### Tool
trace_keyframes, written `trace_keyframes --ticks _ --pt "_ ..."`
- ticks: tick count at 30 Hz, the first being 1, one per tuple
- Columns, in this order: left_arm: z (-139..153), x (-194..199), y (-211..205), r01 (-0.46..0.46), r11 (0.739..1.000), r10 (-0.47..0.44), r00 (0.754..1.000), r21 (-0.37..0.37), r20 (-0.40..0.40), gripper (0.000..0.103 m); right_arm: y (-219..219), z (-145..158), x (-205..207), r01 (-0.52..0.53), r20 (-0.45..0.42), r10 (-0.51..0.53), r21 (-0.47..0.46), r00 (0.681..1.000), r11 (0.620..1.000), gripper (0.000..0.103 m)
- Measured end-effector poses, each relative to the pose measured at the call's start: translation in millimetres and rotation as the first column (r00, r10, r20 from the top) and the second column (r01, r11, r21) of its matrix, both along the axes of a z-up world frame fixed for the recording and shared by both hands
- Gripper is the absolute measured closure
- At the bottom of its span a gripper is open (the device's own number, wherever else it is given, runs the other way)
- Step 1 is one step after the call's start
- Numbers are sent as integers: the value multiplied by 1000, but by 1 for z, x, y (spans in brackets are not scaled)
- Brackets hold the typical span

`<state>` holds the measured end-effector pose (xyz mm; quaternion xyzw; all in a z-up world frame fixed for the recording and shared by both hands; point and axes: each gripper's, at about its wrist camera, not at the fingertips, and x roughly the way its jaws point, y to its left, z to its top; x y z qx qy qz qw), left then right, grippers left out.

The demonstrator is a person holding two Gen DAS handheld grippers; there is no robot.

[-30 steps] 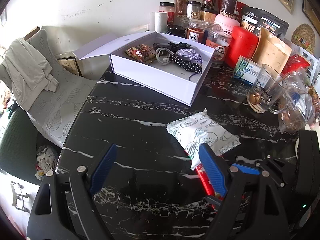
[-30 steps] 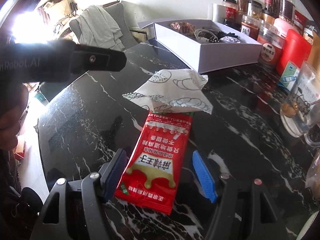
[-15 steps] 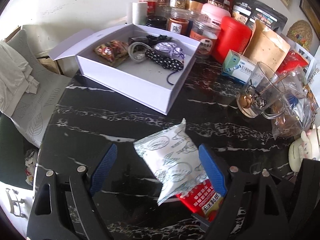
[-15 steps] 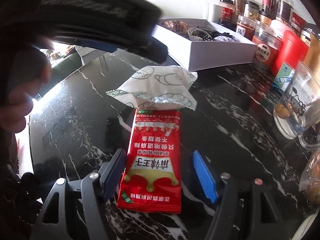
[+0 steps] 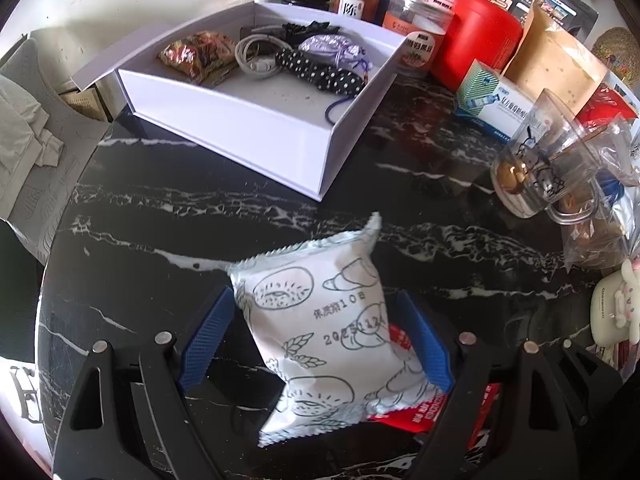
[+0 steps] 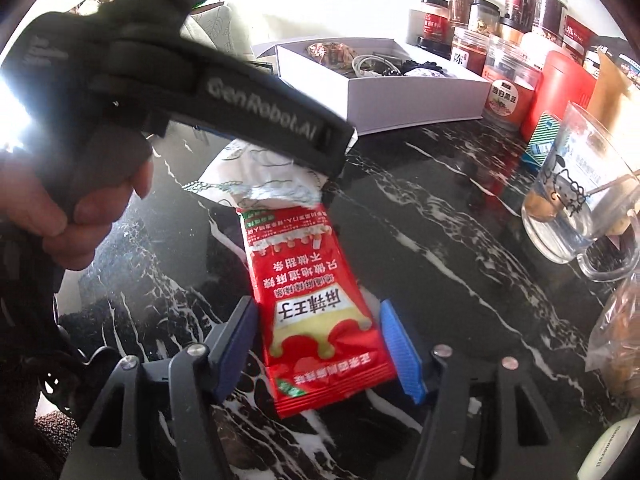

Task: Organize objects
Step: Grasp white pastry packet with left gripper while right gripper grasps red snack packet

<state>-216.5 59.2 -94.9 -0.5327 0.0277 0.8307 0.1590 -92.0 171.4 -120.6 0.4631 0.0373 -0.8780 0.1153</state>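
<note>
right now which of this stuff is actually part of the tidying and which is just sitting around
In play:
- white pastry packet, between the left hand-held gripper's open fingers
- red snack packet, between the right hand-held gripper's closing fingers, not yet pinched
- white box, already holding small items

Lying about:
- jars
- red canister
- glass mug
- medicine box

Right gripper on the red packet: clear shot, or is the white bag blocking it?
Probably yes. The red packet lies flat between the closing right gripper; its near half is bare. The white bag overlaps only its far end, so that may drag along.
</note>
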Motion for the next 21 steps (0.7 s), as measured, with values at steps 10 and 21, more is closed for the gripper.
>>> trace_keyframes --ticks 10,21 --pt "1 12 -16 26 998 -26 1000 57 -12 45 5 1 5 6 3 -6 10 1000 1000 41" --pt "3 49 -43 20 1000 -20 1000 24 -8 45 17 2 28 60 14 -60 18 998 998 41"
